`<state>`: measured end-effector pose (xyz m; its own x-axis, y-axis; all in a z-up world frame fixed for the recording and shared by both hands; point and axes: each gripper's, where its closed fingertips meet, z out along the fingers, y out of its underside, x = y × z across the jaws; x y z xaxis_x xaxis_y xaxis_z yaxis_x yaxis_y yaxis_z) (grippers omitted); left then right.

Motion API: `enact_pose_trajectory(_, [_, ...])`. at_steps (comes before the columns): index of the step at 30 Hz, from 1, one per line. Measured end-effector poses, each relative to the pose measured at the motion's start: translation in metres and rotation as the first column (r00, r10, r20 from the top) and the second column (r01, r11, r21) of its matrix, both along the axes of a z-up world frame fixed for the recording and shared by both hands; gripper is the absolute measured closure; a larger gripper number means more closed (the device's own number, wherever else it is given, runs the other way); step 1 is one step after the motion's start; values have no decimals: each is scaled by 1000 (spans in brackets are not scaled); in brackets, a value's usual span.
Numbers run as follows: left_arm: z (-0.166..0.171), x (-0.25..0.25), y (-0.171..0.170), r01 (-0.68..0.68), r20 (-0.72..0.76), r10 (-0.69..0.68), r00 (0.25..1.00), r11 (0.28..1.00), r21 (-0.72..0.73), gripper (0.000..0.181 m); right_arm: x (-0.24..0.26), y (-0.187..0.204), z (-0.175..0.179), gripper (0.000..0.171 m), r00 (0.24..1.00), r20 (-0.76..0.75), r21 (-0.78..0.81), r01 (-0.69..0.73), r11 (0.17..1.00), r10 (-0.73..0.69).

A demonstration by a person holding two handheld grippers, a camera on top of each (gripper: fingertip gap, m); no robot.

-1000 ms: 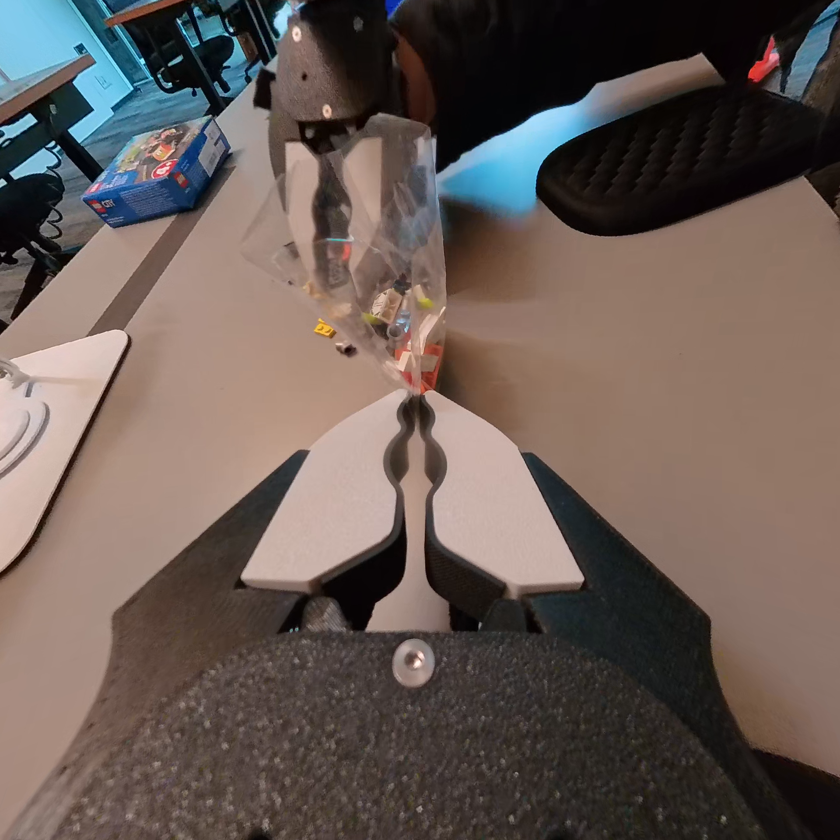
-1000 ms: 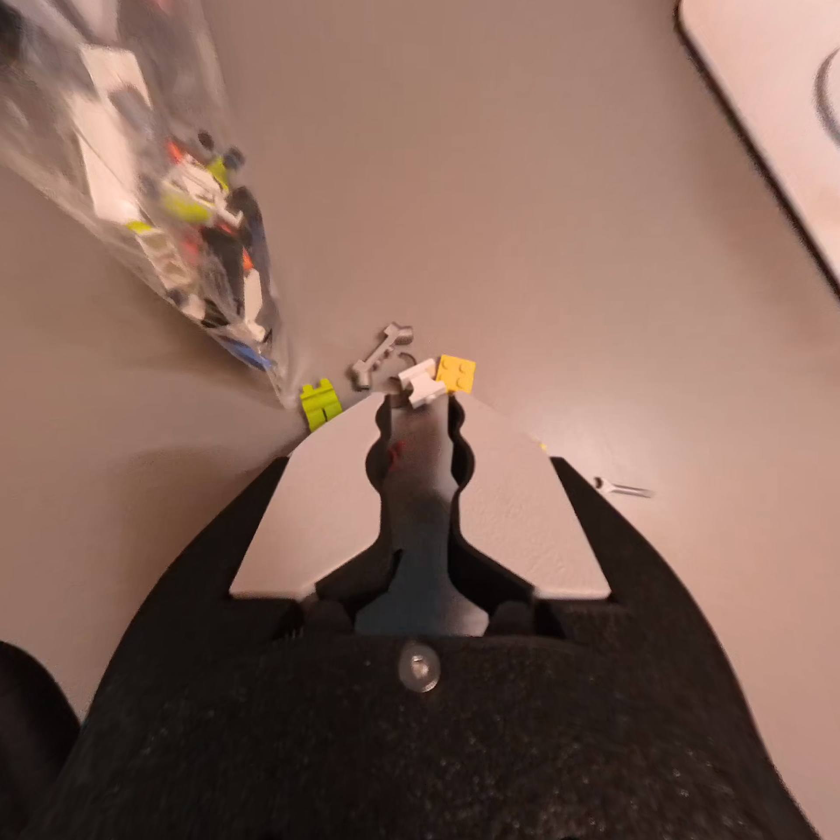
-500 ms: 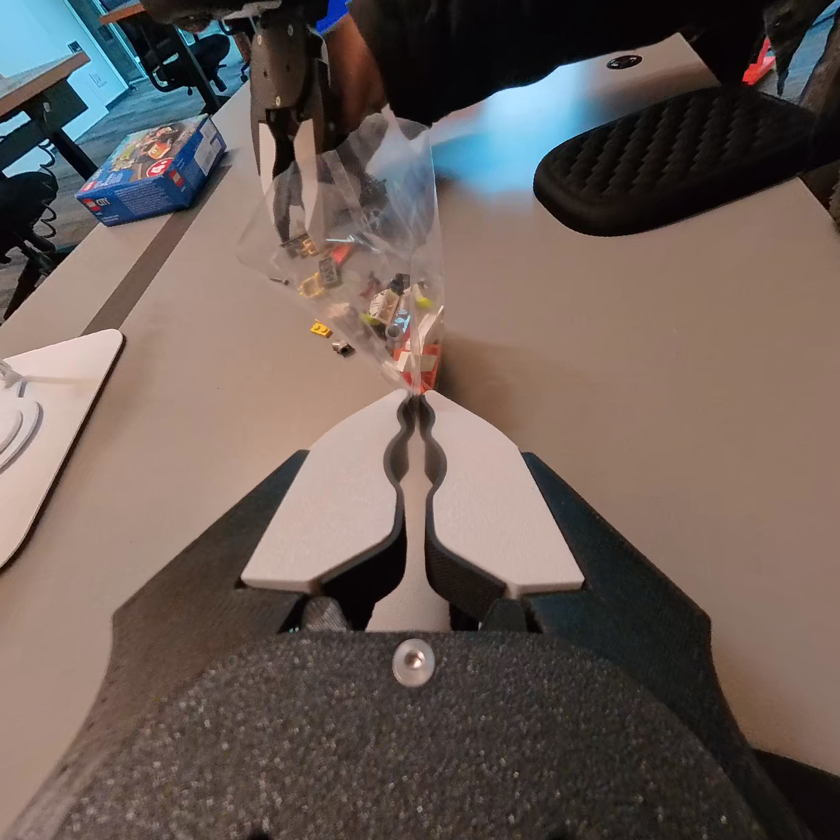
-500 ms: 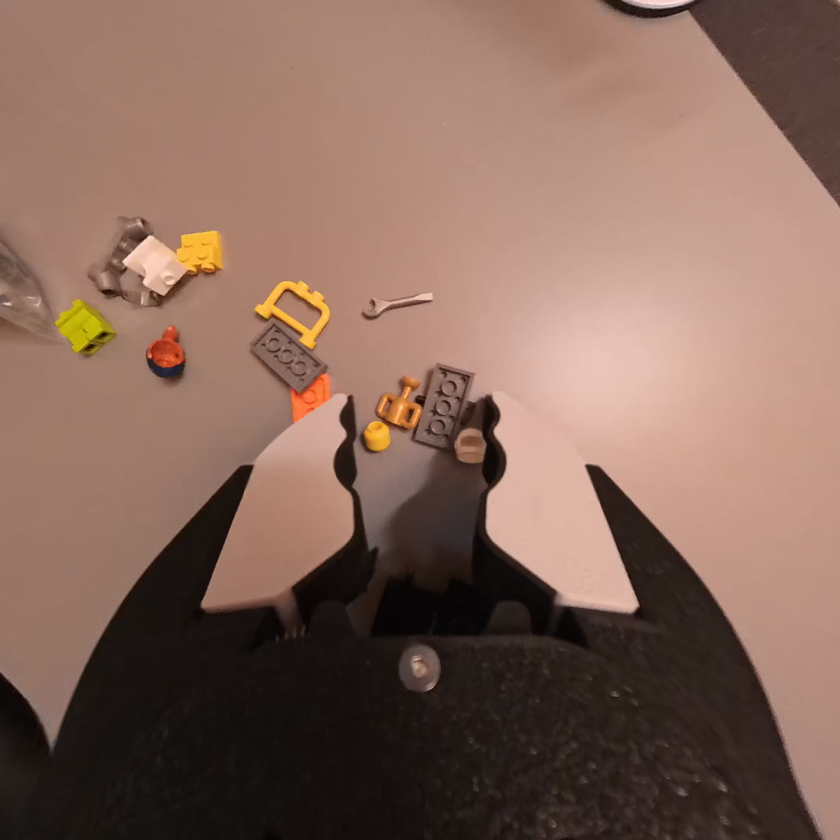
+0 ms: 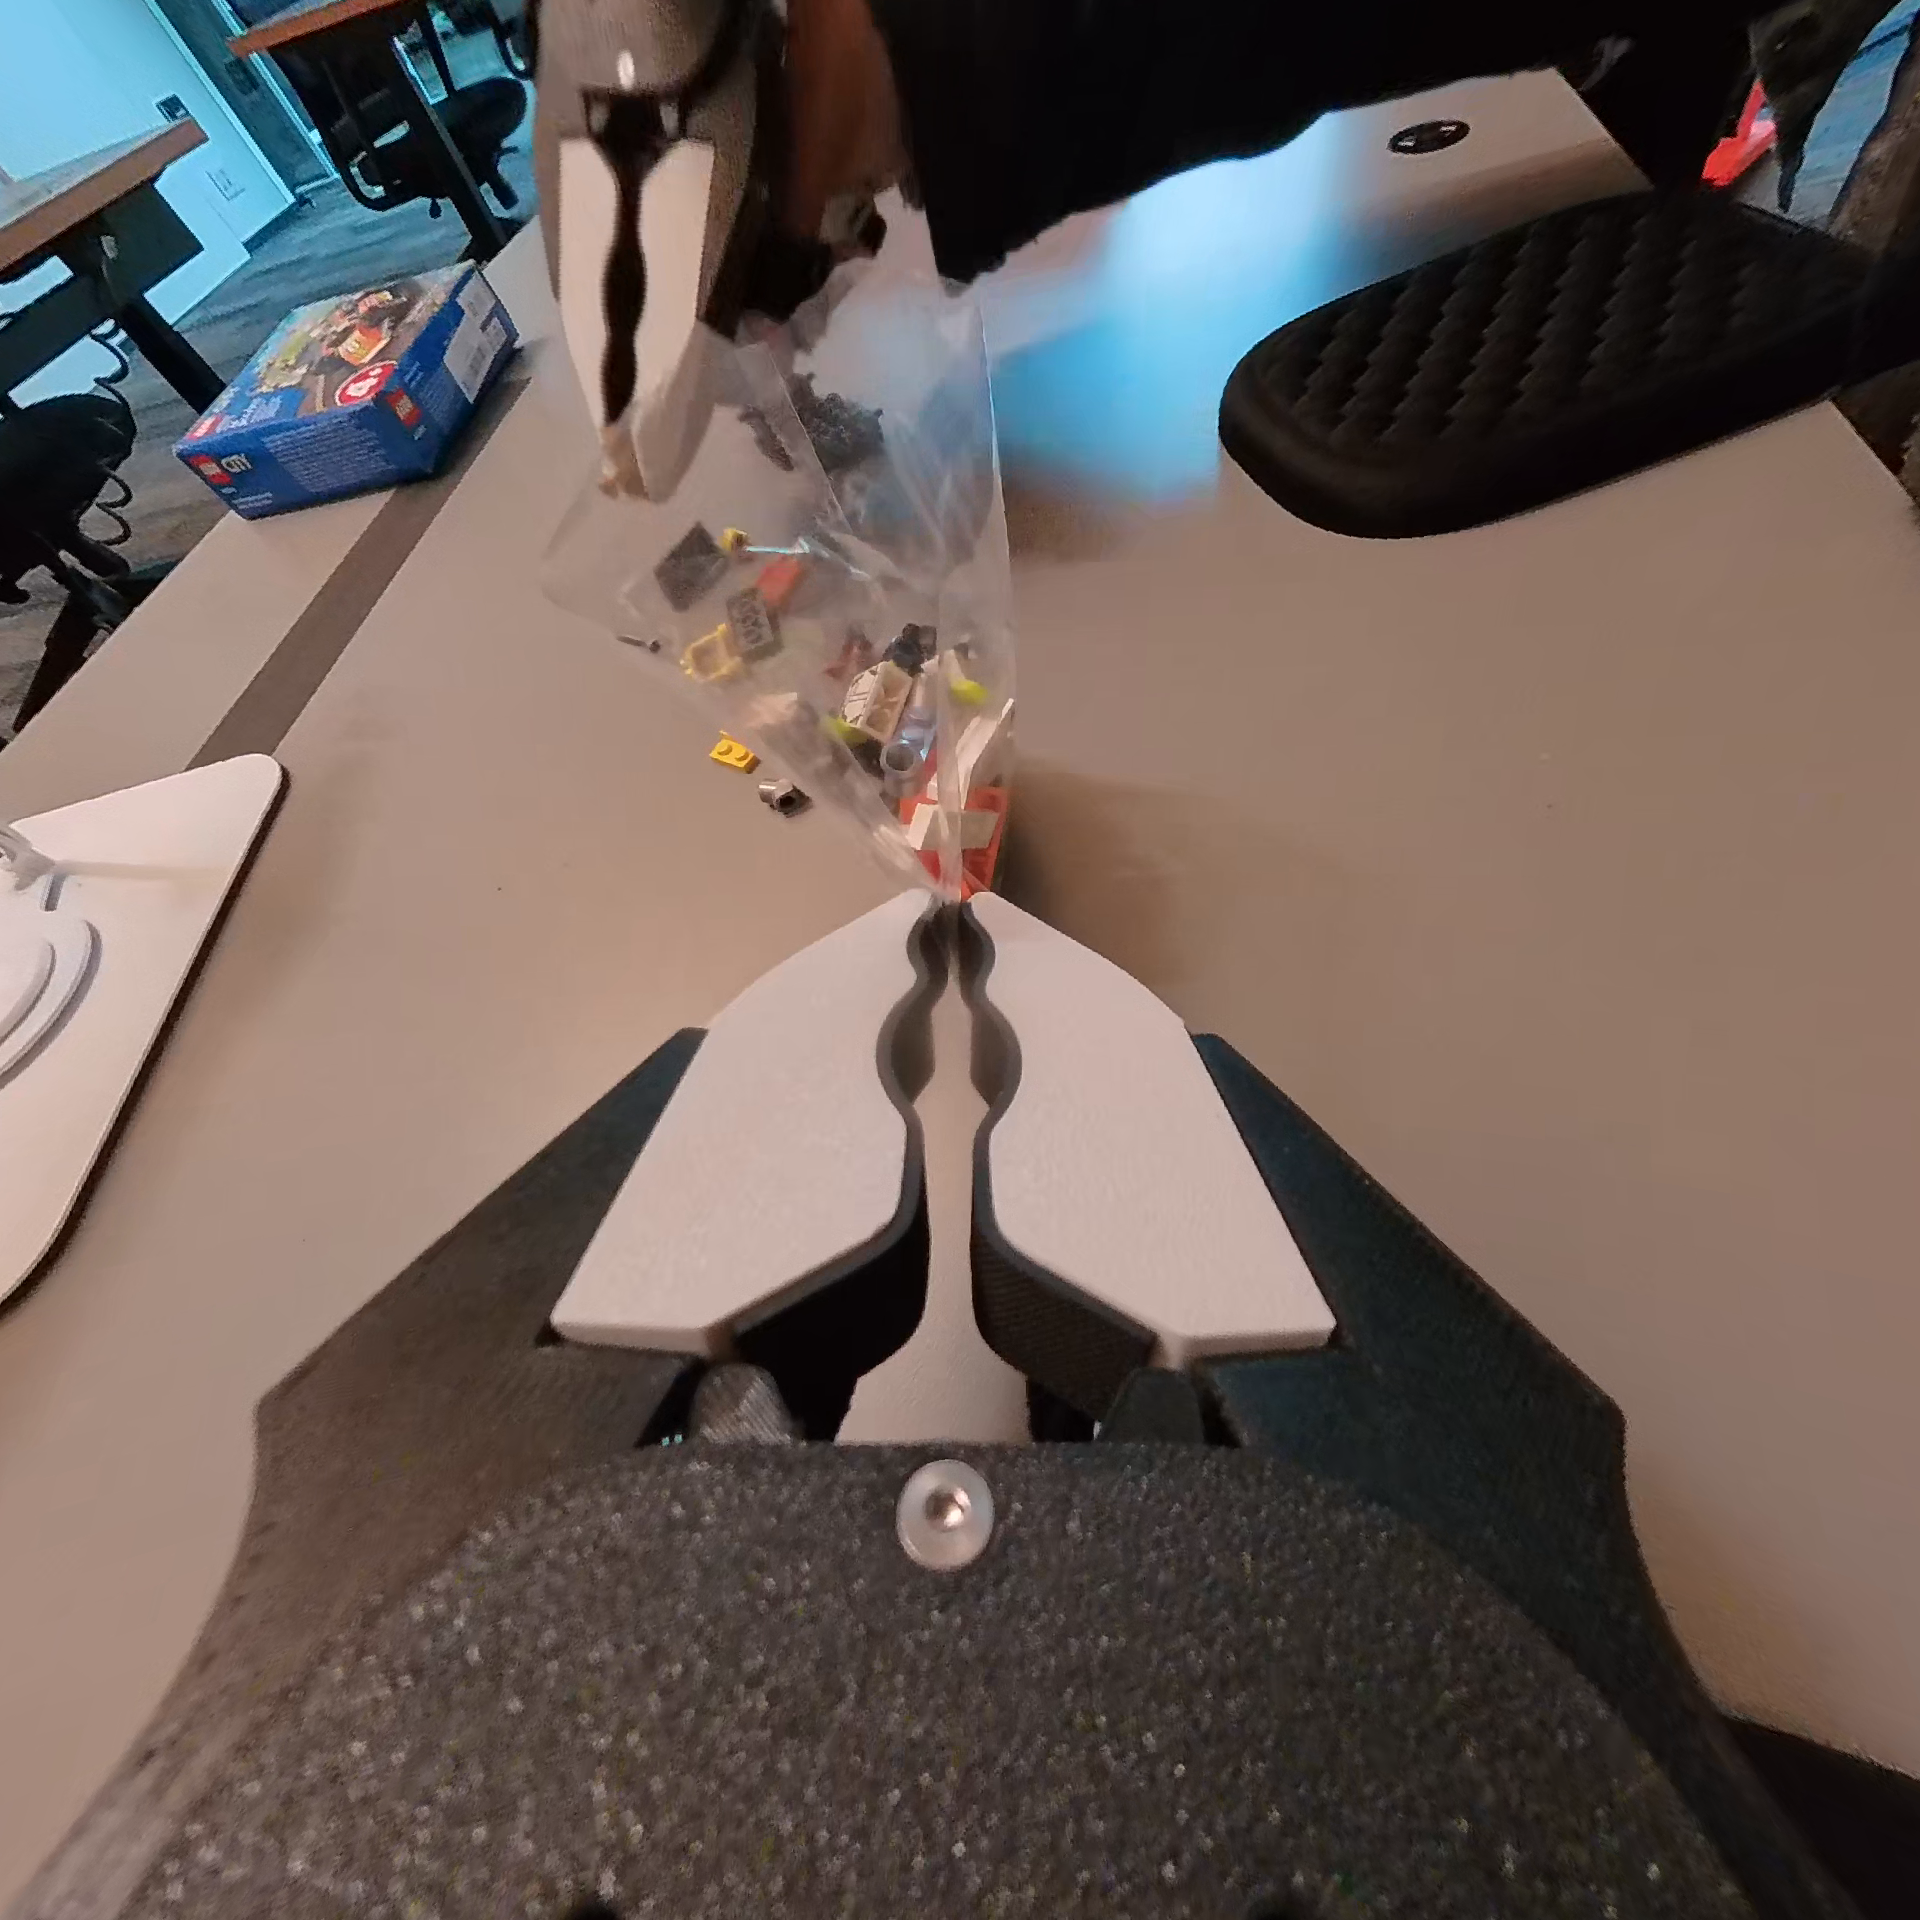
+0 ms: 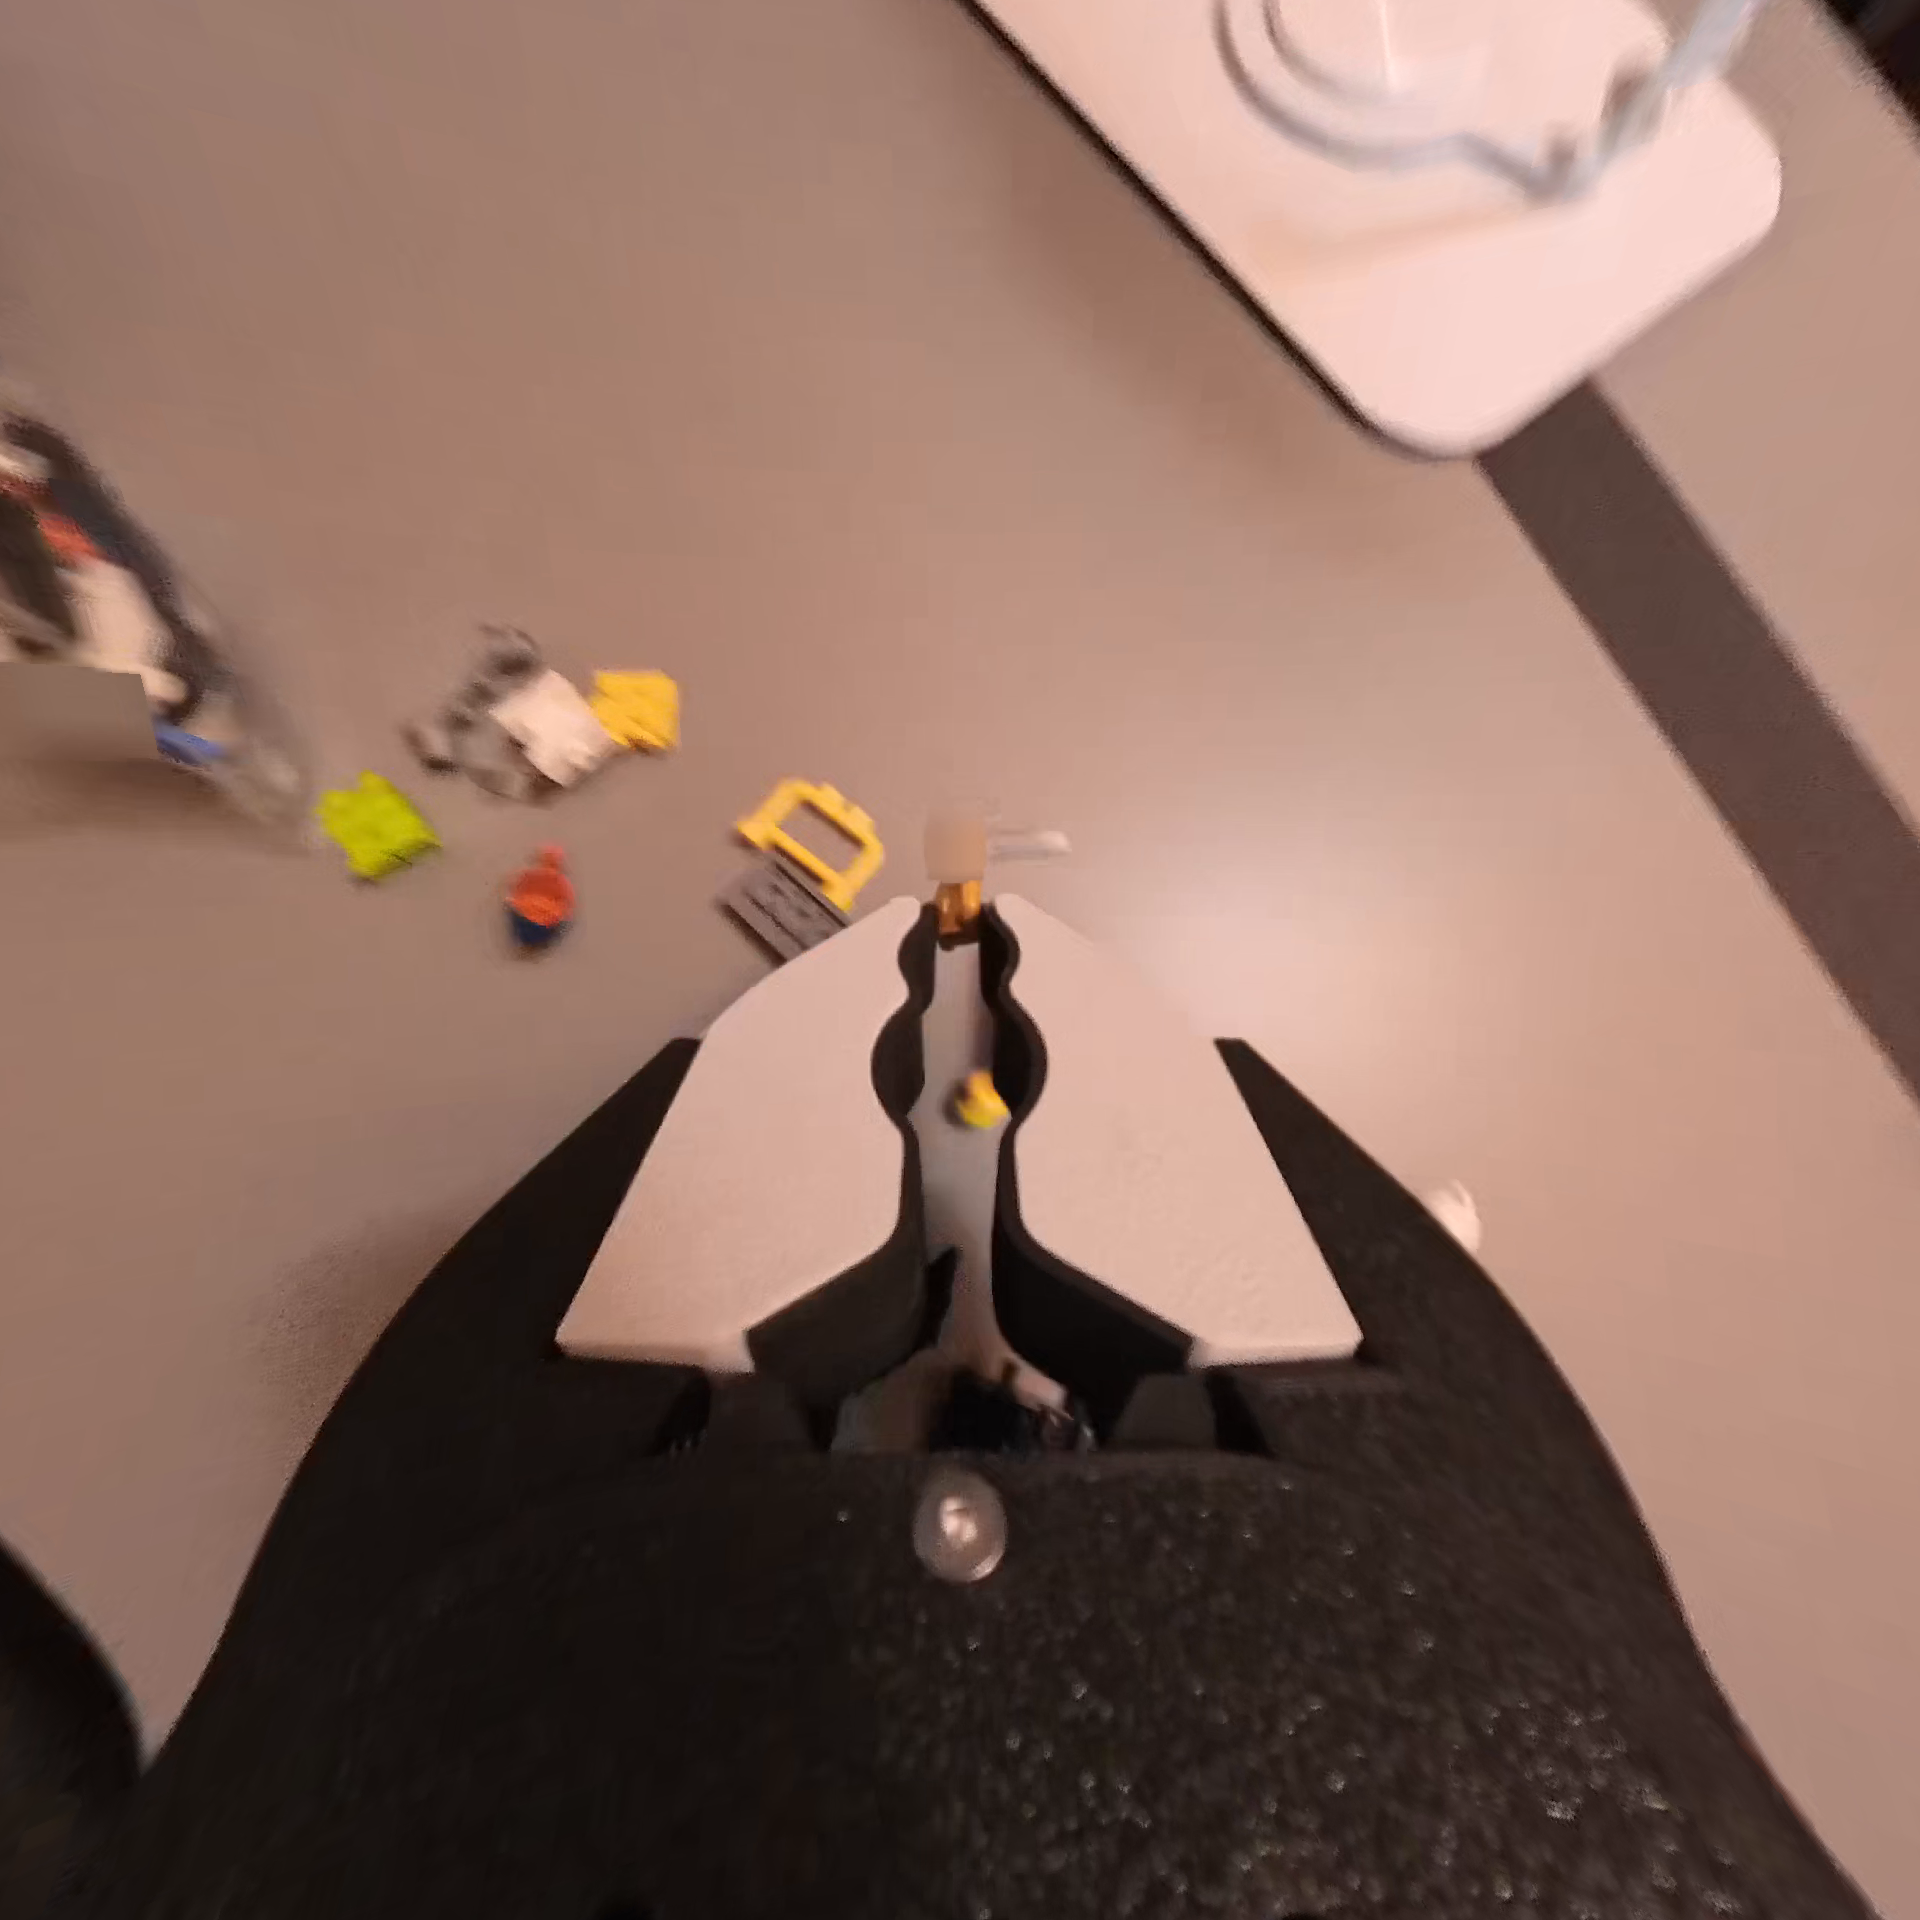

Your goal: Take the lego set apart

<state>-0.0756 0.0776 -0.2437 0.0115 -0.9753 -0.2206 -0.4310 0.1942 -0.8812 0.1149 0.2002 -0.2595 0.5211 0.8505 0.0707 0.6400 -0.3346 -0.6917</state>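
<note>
Your left gripper (image 5: 951, 904) pinches the clear bag (image 5: 831, 582) by its corner; your right gripper (image 6: 961, 914) clamps a small gold piece (image 6: 954, 906) above the loose bricks (image 6: 582, 727) beside the bag. Tiny grip, so it may slip and bounce away.

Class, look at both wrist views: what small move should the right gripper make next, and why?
Probably carry its catch across to the bag's mouth. The right gripper is shut on a small gold piece, lifted above the loose pieces on the table, while the left gripper pinches the clear bag by a corner.
</note>
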Motion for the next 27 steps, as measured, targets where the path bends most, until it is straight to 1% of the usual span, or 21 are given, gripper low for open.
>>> enact_pose_trajectory(3, [0,0,0,1,-2,-1,1000,1000,1,180,-43,-23,42,164,990,-67,69,-122,990,126])
enact_pose_trajectory(5, [0,1,0,1,-3,-1,1000,1000,3,180,-76,-43,72,164,966,-125,102,-214,972,226])
enact_pose_trajectory(7, [-1,1,0,1,-4,-1,1000,1000,4,180,-106,-65,92,164,932,-151,126,-313,942,330])
enact_pose_trajectory(10, [-1,0,0,1,-6,-1,1000,1000,4,180,-137,-89,97,163,892,-120,145,-418,897,435])
enact_pose_trajectory(11, [-1,0,0,1,-6,-1,1000,1000,5,180,-144,-95,96,160,883,-114,148,-439,886,456])
enact_pose_trajectory(13, [-1,0,0,1,-7,-1,1000,1000,5,180,-150,-101,95,142,871,-114,144,-461,876,477])
enact_pose_trajectory(14, [-1,1,0,2,-7,-2,1000,1000,5,180,-150,-101,96,139,871,-121,148,-458,876,476])
enact_pose_trajectory(17, [-1,1,0,2,-7,-2,1000,1000,4,180,-139,-91,104,135,885,-168,170,-408,897,434])
enact_pose_trajectory(20, [-1,1,0,2,-7,-2,1000,1000,4,180,-107,-60,101,135,937,-153,184,-286,940,315])
enact_pose_trajectory(22, [-1,1,0,3,-8,-2,1000,1000,6,180,-75,-33,86,135,973,-124,189,-169,967,194])
enact_pose_trajectory(24, [-2,1,0,3,-8,-3,1000,1000,7,180,-40,-8,62,135,993,-105,167,-32,985,50])
enact_pose_trajectory(26, [-2,1,0,2,-8,-2,1000,1000,7,180,-7,9,34,134,992,-91,112,103,988,-93])
enact_pose_trajectory(27, [-2,1,0,2,-8,-2,1000,1000,7,180,6,13,21,135,986,-85,84,148,985,-141])
